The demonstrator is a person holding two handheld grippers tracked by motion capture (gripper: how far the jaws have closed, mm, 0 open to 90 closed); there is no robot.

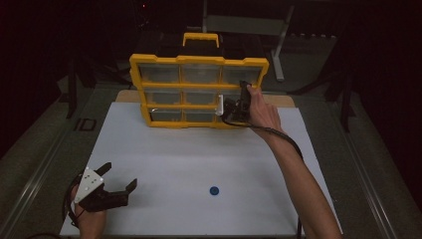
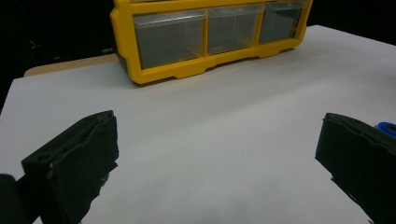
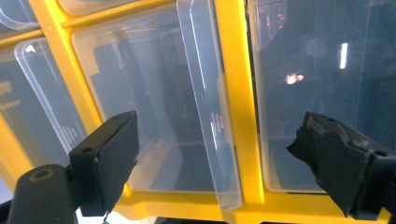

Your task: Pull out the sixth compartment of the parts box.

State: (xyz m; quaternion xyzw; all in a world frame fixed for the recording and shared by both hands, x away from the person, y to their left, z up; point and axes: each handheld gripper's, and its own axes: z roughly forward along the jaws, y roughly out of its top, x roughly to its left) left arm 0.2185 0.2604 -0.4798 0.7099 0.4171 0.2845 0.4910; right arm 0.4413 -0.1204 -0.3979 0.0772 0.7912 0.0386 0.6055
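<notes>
Drawer pull [image 3: 210, 116], clear plastic, centred between the spread jaws in the right gripper view; merely a pale sliver from above. Right gripper [image 1: 238, 107] wide open against the yellow organizer [image 1: 199, 62], gripping nothing. Left gripper [image 1: 113, 181] spread too, empty, near blue disc [image 1: 214, 190].

One yellow organizer [image 1: 199, 62] with nine clear drawers [image 1: 159, 73], one blue disc [image 1: 214, 190], two grippers [image 1: 117, 181].
</notes>
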